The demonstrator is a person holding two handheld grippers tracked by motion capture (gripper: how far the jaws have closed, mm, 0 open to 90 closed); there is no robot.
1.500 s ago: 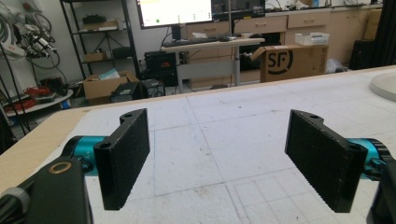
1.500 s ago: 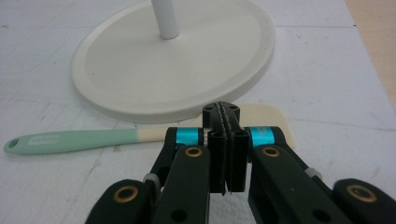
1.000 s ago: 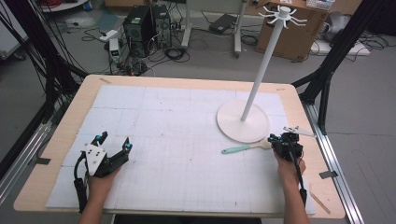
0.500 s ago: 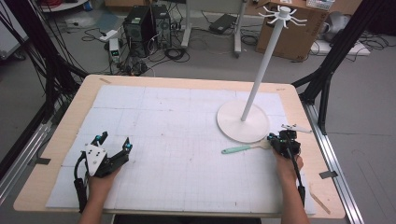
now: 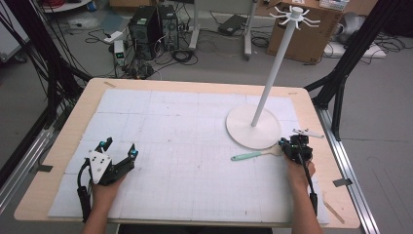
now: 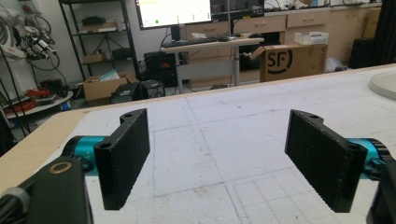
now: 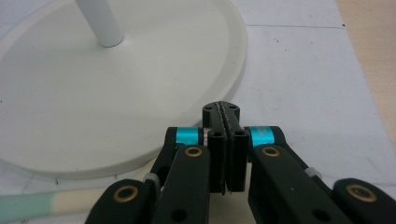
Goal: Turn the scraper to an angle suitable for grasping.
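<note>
A utensil (image 5: 246,156) with a mint-green handle and a cream neck lies on the white mat, just in front of the white stand's round base (image 5: 241,131). My right gripper (image 5: 285,146) sits at the utensil's right end, by the base rim, with its jaws pressed flat together. In the right gripper view the shut gripper (image 7: 221,112) points at the base (image 7: 93,102), and the utensil (image 7: 28,205) runs under its linkage, its far end hidden. My left gripper (image 5: 119,145) rests near the front left of the mat, open and holding nothing (image 6: 219,154).
The stand's white pole (image 5: 272,73) rises slanted to a crown of hooks (image 5: 294,12). A small white piece (image 5: 307,131) lies on the bare wood right of the right gripper. The gridded mat (image 5: 185,126) covers most of the wooden table.
The right gripper has edged very slightly toward the stand base. The left gripper and the utensil stay where they were.
</note>
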